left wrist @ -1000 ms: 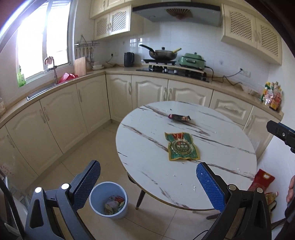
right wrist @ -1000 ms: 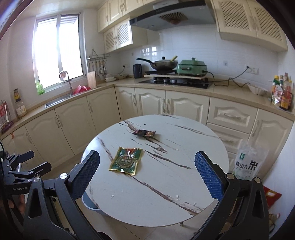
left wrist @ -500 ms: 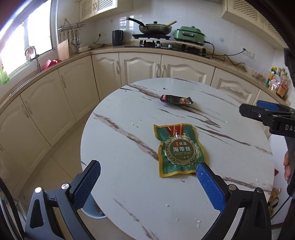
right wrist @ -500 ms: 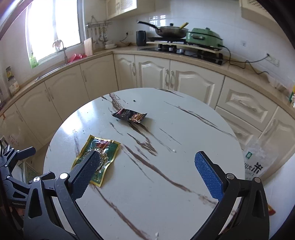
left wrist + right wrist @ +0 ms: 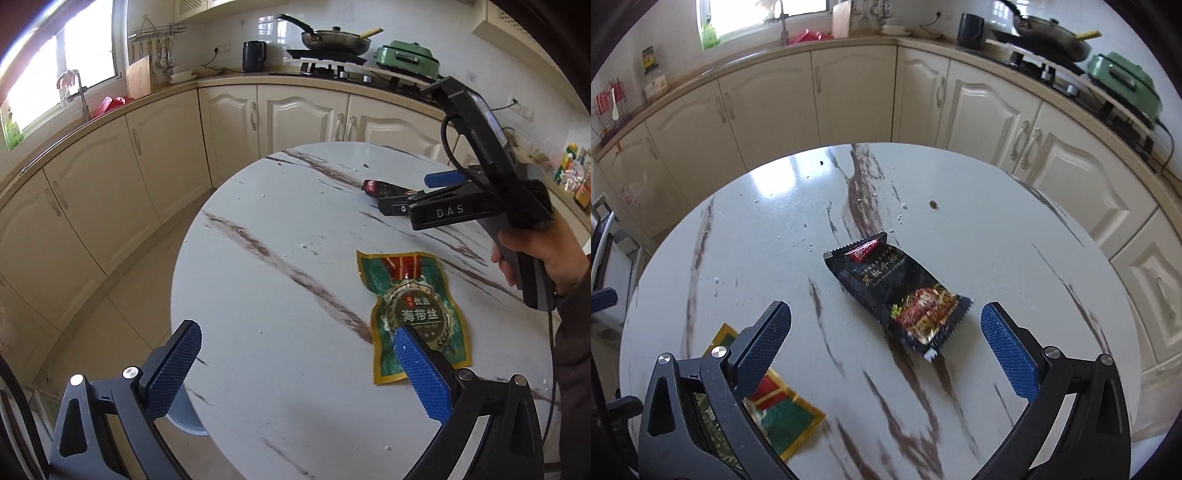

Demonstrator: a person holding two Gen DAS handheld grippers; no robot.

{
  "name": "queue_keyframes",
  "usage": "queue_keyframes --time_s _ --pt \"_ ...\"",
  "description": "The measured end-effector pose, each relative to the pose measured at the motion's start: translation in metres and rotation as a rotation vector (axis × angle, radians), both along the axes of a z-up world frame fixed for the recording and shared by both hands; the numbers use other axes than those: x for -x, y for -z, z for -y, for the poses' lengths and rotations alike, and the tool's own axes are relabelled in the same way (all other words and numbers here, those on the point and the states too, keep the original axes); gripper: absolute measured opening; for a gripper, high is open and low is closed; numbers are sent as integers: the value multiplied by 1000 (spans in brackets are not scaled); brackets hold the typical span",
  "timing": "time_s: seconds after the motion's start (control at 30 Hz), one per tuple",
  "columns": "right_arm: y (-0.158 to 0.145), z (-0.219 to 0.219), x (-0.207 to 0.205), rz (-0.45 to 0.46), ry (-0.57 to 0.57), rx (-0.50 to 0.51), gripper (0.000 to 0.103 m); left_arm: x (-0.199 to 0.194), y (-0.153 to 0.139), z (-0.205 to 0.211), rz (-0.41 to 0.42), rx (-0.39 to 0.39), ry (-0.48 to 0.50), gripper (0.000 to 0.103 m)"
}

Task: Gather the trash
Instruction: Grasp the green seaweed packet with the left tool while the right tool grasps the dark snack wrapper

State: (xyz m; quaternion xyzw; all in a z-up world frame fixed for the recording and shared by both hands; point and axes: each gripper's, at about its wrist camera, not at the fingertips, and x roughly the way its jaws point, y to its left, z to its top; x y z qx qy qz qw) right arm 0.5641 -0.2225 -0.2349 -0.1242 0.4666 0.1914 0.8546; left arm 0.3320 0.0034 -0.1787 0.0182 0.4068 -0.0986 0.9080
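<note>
Left tongs: my left gripper (image 5: 297,358) has its blue textured pads spread wide, nothing between them; it hangs over the near edge of the round white marble-look table with brown veins (image 5: 280,236).
Right tongs: my right gripper (image 5: 885,334) is likewise spread wide and empty, held above the table; in the left wrist view it shows from the side (image 5: 413,194), gripped by my right hand (image 5: 543,254).
Green packet: flat green and gold foil snack packet with a round gold emblem (image 5: 413,310), lying flat on the table just ahead of my left tongs' right pad, which overlaps its near end in that view; contact cannot be told. In the right wrist view it lies partly behind the right tongs' left finger (image 5: 779,413).
Black packet: black crinkled snack wrapper with a red label and food print (image 5: 901,291), flat on the table mid-way, ahead of and between the right tongs' pads, not touched. From the left wrist view only its far end shows beyond the right tongs (image 5: 384,189).
Crumbs: small white specks and one brown bit (image 5: 933,204) scattered on the far half of the table.
Bin: grey-blue round bin (image 5: 184,410), only a sliver visible below the table edge, on the tiled floor.
</note>
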Motion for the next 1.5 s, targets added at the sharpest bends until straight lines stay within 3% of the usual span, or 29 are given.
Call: queue_keyframes --time_s 0.1,0.17,0.3,0.37,0.4,0.43,0.63,0.87,1.03,1.5 --pt "14 -5 -16 -18 -19 -4 102 -7 3 -14 -6 -9 -22 102" --pt "20 -3 -26 -53 -20 -30 91 -10 3 -22 -7 -1 -36 102" --pt "19 6 -27 -52 -9 -47 79 -13 4 -33 -11 6 -52 102" --pt "16 17 -22 -54 20 -47 53 -15 2 -40 -12 18 -54 102" --pt "14 24 -19 -59 33 -43 47 -15 3 -41 -15 21 -56 102" --pt "11 30 -15 -64 49 -46 32 -13 3 -43 -13 27 -59 102" --pt "-1 50 37 -59 81 -14 27 -4 2 -57 -23 38 -78 102" --pt "-8 10 111 -35 50 97 26 11 6 -74 -39 89 -87 102" --pt "-7 -32 128 -41 36 74 27 17 14 -87 -68 147 -81 102" --pt "-2 -137 145 -94 -28 -122 28 26 29 -163 -122 288 -127 102"
